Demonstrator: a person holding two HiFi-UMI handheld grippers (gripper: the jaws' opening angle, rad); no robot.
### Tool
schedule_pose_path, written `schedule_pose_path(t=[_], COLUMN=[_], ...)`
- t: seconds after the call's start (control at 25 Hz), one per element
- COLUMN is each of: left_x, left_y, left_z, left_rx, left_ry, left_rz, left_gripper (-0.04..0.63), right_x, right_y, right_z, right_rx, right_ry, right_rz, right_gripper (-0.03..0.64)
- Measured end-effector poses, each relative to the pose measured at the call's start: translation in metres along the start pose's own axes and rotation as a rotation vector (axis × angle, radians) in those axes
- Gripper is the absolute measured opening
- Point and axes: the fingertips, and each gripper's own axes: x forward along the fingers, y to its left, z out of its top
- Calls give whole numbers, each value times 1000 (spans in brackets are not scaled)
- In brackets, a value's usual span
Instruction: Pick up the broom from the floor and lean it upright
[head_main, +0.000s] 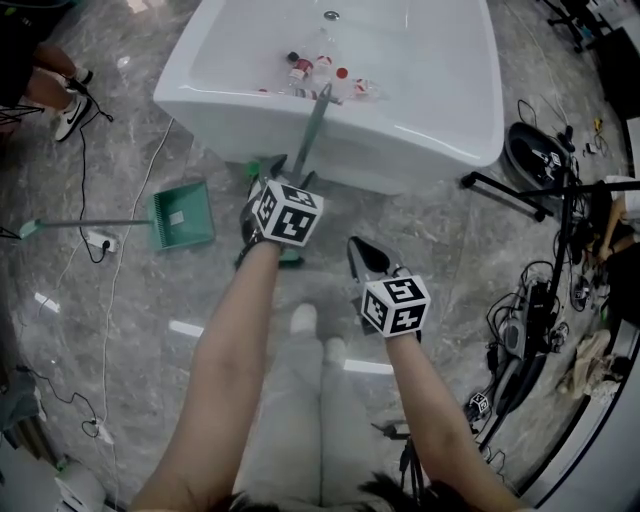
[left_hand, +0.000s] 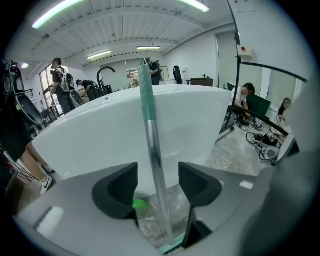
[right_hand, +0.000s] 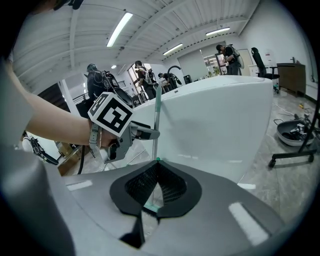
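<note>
The broom (head_main: 312, 125) stands upright on the floor (head_main: 150, 330), with its handle leaning against the front rim of the white basin (head_main: 430, 120). The left gripper (left_hand: 157, 181) is wide open around the handle, and its pads do not press on it. The right gripper (right_hand: 156, 184) is closed on nothing, close to the left one.

Premises present as an open-plan test laboratory: large white freestanding tub (head_main: 440, 130) staged on grey marble-effect floor (head_main: 150, 290), loose black cables (head_main: 525, 320), ceiling strip lights (left_hand: 52, 15), seated desk worker (left_hand: 247, 97).
</note>
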Motion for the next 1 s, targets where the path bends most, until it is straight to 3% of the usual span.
schedule_pose_path(t=[0.24,0.52,0.88,1.0], left_x=[-35,-99,-184,-214], left_y=[-10,-30,-64,-75], left_z=[15,32,62,80], left_rx=[-7,-128,-168,-150], left_ry=[-44,-115,-201,-240], left_rz=[-13,-29,-37,-45], left_gripper=[137,11,0,0], right_x=[-19,-64,-125,-145], right_y=[14,37,78,87], right_z=[17,27,47,58], right_rx=[-44,-68,-114,-113], right_ry=[-27,-59,-99,-126], right_rz=[22,42,84,90], right_gripper=[2,2,2,2])
